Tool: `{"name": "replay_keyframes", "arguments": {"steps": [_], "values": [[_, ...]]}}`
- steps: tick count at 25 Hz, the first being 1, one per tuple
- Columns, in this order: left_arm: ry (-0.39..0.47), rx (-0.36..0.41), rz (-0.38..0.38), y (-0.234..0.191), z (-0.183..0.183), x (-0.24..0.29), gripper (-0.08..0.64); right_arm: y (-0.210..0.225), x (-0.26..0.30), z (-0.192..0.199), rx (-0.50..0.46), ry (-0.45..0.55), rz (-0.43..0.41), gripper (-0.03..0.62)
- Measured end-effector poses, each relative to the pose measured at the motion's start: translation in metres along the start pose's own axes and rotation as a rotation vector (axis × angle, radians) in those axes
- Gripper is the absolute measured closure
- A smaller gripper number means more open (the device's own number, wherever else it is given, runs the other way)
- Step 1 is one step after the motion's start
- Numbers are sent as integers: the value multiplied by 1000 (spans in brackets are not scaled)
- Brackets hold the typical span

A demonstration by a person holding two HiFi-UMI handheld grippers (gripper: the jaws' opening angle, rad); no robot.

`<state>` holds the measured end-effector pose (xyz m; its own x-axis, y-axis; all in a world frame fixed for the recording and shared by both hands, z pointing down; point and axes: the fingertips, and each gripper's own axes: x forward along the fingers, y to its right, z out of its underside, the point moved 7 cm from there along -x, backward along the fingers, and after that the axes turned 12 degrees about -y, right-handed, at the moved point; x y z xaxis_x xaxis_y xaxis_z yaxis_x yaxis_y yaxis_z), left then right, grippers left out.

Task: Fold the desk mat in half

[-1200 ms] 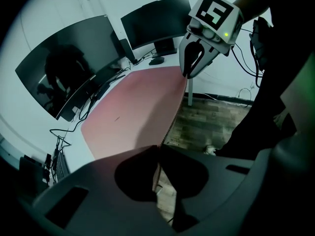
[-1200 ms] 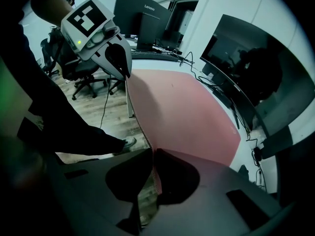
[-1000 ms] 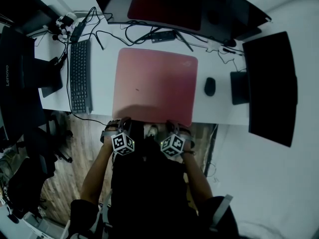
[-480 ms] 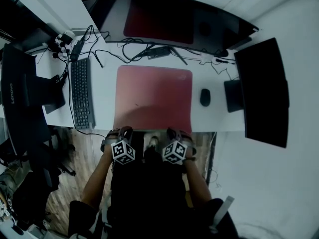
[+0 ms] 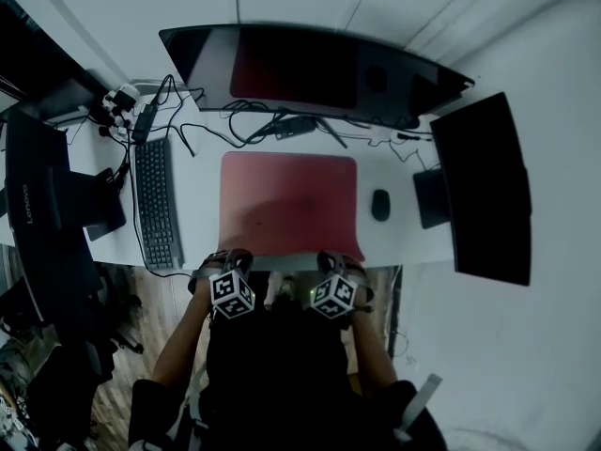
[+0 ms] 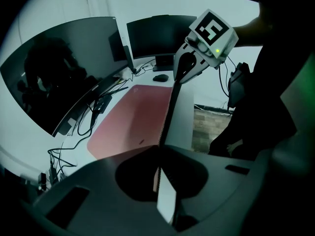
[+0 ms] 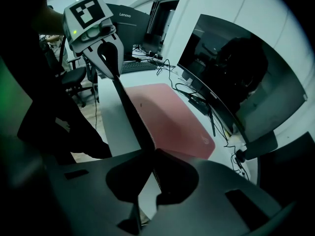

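Note:
A red desk mat (image 5: 289,200) lies on the white desk (image 5: 202,205) in front of a curved monitor. Both grippers sit at the mat's near edge, by the desk's front. My left gripper (image 5: 234,256) is shut on the near left part of that edge, and my right gripper (image 5: 331,257) is shut on the near right part. In the left gripper view the mat (image 6: 133,117) runs edge-on from my left gripper (image 6: 160,149) to the right gripper (image 6: 178,78). In the right gripper view the mat (image 7: 167,112) stretches from my right gripper (image 7: 152,154) to the left gripper (image 7: 114,72).
A curved monitor (image 5: 310,69) stands behind the mat, with cables (image 5: 272,120) under it. A keyboard (image 5: 155,200) lies left of the mat, a mouse (image 5: 379,205) right of it. A second monitor (image 5: 479,191) stands at the right and a dark Lenovo device (image 5: 38,205) at the left.
The head view has tilted up, so more of the monitor shows. The mat looks shorter front to back. Both grippers stay on its near edge.

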<state>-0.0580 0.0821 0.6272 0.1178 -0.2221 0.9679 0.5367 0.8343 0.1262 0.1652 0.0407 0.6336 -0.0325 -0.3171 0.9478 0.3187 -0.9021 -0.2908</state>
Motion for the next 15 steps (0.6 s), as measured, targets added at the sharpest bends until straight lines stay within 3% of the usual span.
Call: {"name": "replay_keyframes", "arguments": {"steps": [7,15], "values": [[26,4,115,-37,-9,-12,541,30,-8,-20,39,-12,-5,574],[45,73,120,-75,-25,-22,543,61,-13,-37,65,-3,-15,573]]}}
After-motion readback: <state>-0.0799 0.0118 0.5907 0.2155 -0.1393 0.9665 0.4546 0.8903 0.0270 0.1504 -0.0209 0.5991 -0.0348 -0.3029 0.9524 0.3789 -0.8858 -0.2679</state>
